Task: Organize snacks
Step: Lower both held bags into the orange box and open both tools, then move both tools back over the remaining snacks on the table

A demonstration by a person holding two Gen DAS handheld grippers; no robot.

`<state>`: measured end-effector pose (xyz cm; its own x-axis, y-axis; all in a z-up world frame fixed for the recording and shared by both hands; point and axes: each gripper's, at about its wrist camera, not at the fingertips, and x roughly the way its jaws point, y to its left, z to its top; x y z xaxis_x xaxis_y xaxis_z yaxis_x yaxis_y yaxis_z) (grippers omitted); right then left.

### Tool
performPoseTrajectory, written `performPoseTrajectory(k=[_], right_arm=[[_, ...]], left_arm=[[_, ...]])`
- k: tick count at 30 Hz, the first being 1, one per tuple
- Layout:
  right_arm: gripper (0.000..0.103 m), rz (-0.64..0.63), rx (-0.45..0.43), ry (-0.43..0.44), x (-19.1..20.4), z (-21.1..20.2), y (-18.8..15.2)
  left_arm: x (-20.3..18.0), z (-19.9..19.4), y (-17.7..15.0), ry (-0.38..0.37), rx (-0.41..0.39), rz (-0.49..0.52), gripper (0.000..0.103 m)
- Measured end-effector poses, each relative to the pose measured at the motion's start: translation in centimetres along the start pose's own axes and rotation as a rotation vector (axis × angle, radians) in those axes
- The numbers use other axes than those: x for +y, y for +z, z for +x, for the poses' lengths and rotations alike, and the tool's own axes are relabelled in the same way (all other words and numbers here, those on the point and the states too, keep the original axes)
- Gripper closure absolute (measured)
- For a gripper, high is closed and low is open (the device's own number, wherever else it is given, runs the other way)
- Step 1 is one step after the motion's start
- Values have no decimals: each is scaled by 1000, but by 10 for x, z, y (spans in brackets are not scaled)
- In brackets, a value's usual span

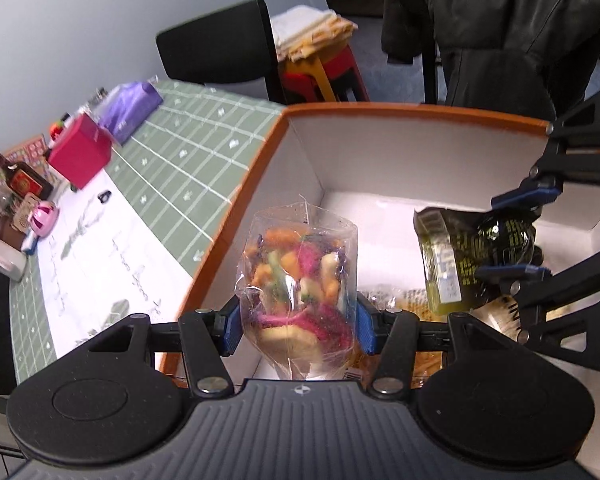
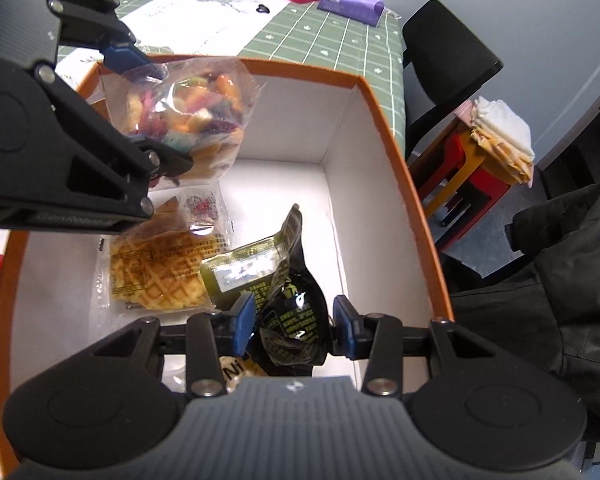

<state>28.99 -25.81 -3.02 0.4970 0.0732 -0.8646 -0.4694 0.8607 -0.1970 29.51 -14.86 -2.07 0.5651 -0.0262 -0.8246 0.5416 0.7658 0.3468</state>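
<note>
The clear bag [image 1: 298,280] of coloured snacks is held upright over the box [image 1: 380,110], its long axis vertical, pinched at its sides by the left gripper [image 1: 298,328]. The dark-green packet [image 2: 278,280] is clamped at its lower end by the right gripper [image 2: 294,326], its top pointing toward the box's far wall. On the box floor a waffle pack [image 2: 156,268] is seen, partly hidden beneath both. Another wrapper under the right gripper cannot be made out.
</note>
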Motion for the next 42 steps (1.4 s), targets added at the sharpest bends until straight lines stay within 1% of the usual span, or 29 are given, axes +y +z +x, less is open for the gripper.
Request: performPoseTrajectory(k=[5,8,11,14,18,20,22,25,27,29,30,32,38,41,42], right_arm=[[62,-15,32,10,3,17,5],[61,-26,49,12,6,22,8],[61,-38,53,7,8,25,10],[61,-43,65,-1,9,30,12],[56,-52,68,-3,13,34,13],[53,-59,70,-10,16,35,12],[51,-65,69,-15,16,36,13],[45,-57,63,-18,15,32,14],[36,-46,54,-25,14,27,13],[34,-35,42,-31,11,21,14],[29,-31,39,-30,10,18,14],[21,-20,26,-22,8,10,13],[18,-19,-3,-35,11,-14,10],[12,-19,-23,-46,14,-30,9],[12,-19,-35,-53,16,-36,8]], left_arm=[[1,16,-3,-19,27,-5,41],[4,25,-3,-16,55,-7,41],[7,32,-4,-29,80,-19,37],[6,38,-7,-22,93,-14,33],[4,42,-8,-16,105,5,31],[4,42,-7,-19,115,-4,20],[5,42,-6,-32,121,-5,14],[5,39,-5,-37,120,-4,13],[5,35,-5,-29,104,-9,13],[6,27,-3,-22,82,-21,13],[6,23,-1,-23,71,-29,13],[8,12,1,-33,47,-48,13],[10,-21,6,-42,-12,-81,13],[13,-38,5,-42,-33,-97,13],[14,-45,3,-41,-41,-108,13]])
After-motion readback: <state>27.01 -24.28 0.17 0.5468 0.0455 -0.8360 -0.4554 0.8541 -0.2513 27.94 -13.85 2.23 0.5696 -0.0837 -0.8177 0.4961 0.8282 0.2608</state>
